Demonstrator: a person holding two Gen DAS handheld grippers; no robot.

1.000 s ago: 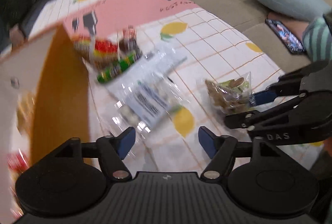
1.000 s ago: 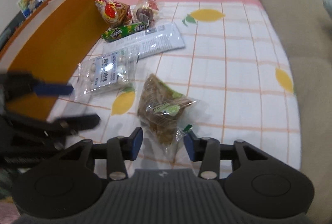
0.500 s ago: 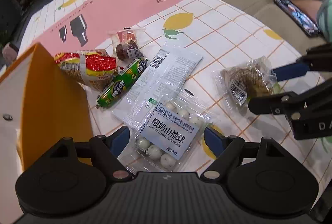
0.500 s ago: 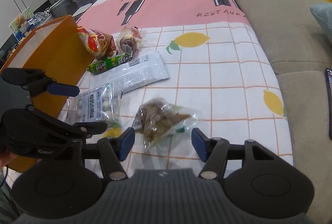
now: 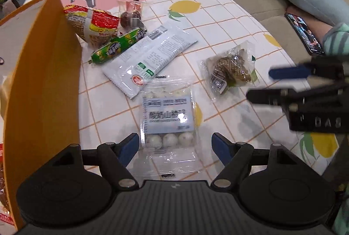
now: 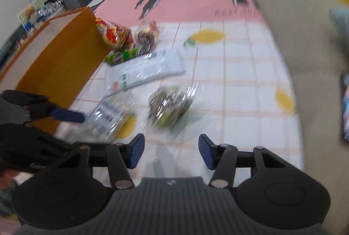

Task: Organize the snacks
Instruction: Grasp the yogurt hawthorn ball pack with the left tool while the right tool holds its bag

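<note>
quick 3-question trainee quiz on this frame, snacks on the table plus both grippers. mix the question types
1. True or false: the left gripper is clamped on the yogurt-ball packet.
2. Which snack lies nearest ahead of the right gripper? A) green sausage stick B) brown snack in clear wrap C) red-and-yellow packet
3. Fill in: the tall container at the left of the snacks is an ______ box.

Key
1. False: the jaws stand open with the packet's near end between them and gaps on both sides.
2. B
3. orange
</note>
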